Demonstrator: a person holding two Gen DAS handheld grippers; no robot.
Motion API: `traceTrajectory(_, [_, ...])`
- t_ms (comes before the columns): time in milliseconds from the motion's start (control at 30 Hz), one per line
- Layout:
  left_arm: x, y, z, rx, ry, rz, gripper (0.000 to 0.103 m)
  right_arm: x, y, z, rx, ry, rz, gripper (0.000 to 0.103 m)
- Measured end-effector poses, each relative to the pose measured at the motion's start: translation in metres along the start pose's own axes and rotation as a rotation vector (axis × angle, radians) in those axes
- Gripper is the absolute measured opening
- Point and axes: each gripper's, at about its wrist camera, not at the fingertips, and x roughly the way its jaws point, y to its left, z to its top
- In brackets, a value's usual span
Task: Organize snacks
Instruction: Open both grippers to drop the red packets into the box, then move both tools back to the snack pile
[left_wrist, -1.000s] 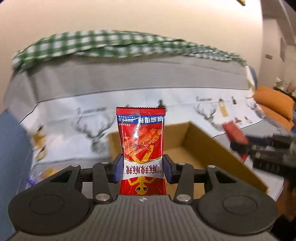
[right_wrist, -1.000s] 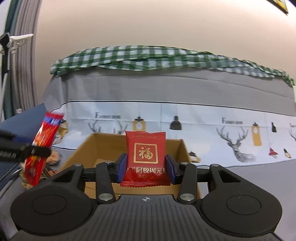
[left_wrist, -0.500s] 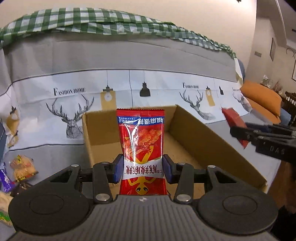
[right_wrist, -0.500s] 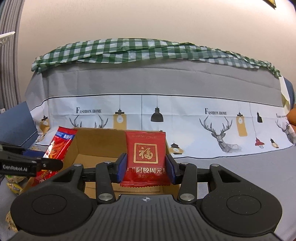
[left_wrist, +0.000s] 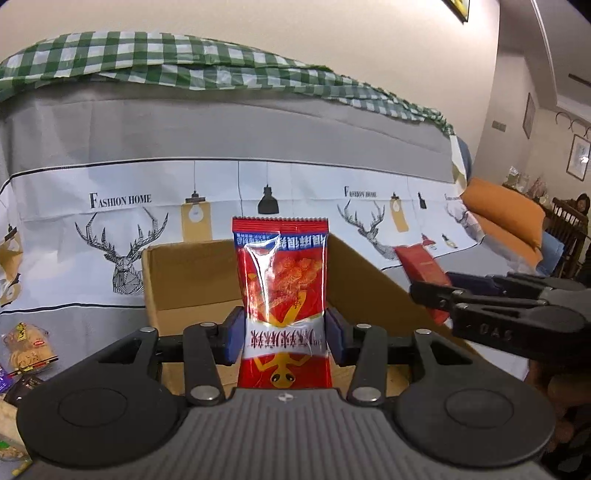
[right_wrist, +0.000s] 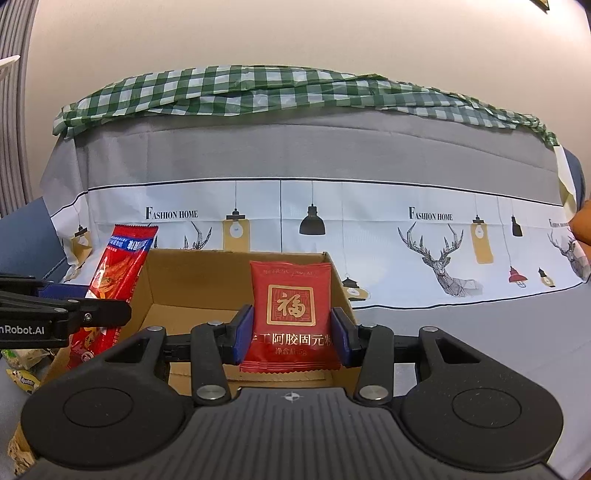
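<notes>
Two sets of tongs hover above one open cardboard box (right_wrist: 173, 284), each with a single snack packet between its blue pads. Left tongs (left_wrist: 282, 332) carry a tall red packet (left_wrist: 282, 280) printed with fried pieces, standing upright; their jaws are opening at this moment, with the packet between them and the pads at its edges. Right tongs (right_wrist: 291, 338) grip a square dark red packet (right_wrist: 291, 314) with a gold emblem, upright, pads pressed to both sides.

From the left camera the box lies straight ahead at twelve o'clock, and the right tongs reach in from three o'clock. From the right camera the left tongs enter at nine o'clock.

To release well, it seems best to hold each packet over the box's bare floor, clear of the walls, and let go one at a time so the packets fall flat without colliding.

Count: two tongs, two held packets, one box. Several more loose snacks (left_wrist: 27, 347) lie at eight o'clock in the left view, too cropped to count.
</notes>
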Motion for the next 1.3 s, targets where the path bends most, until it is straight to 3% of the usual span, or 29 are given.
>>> traceTrajectory(33, [-0.001,0.0,0.0,-0.006,-0.008,-0.007,0.074,0.0,0.0,0.0,0.002,0.0,-0.001,0.048])
traceTrajectory(67, [-0.003,0.0,0.0,-0.011,-0.023,-0.014,0.083,0.0,0.001,0.0,0.003,0.001,-0.007,0.057])
traceTrajectory(133, [-0.006,0.0,0.0,-0.013,-0.061,-0.009,0.084,0.004,0.001,-0.001,0.002,0.021,-0.027,0.079])
traceTrajectory(167, [-0.007,-0.001,-0.001,-0.013,-0.074,0.001,0.084,0.004,0.002,-0.001,0.002,0.02,-0.037,0.082])
traceTrajectory(400, [-0.018,-0.01,-0.006,0.056,-0.188,0.038,0.084,0.001,0.0,0.001,0.008,-0.015,-0.08,0.082])
traceTrajectory(700, [-0.035,-0.008,-0.006,0.098,-0.187,0.059,0.084,-0.007,0.002,-0.002,-0.006,-0.111,-0.103,0.082])
traceTrajectory(800, [-0.047,-0.002,-0.006,0.11,-0.149,0.04,0.07,-0.008,0.004,0.001,0.014,-0.108,-0.091,0.081])
traceTrajectory(867, [-0.052,0.004,-0.005,0.116,-0.086,0.059,0.037,-0.009,0.006,0.002,0.043,-0.101,-0.066,0.079])
traceTrajectory(933, [-0.061,0.009,-0.005,0.157,-0.048,0.098,0.018,-0.01,0.01,0.004,0.064,-0.092,-0.033,0.076])
traceTrajectory(1100, [-0.087,0.033,-0.011,0.31,-0.034,0.193,0.012,-0.018,0.031,0.006,0.063,-0.092,0.032,0.067])
traceTrajectory(1167, [-0.09,0.054,-0.018,0.272,-0.033,0.232,0.013,-0.02,0.041,0.006,0.061,-0.094,0.043,0.063])
traceTrajectory(1233, [-0.09,0.082,-0.035,0.151,-0.015,0.272,0.013,-0.022,0.053,0.007,0.065,-0.089,0.068,0.061])
traceTrajectory(1267, [-0.087,0.092,-0.035,0.117,0.029,0.299,0.012,-0.022,0.059,0.007,0.067,-0.086,0.083,0.059])
traceTrajectory(1300, [-0.09,0.098,-0.035,0.104,0.012,0.35,0.013,-0.023,0.066,0.007,0.069,-0.083,0.102,0.058])
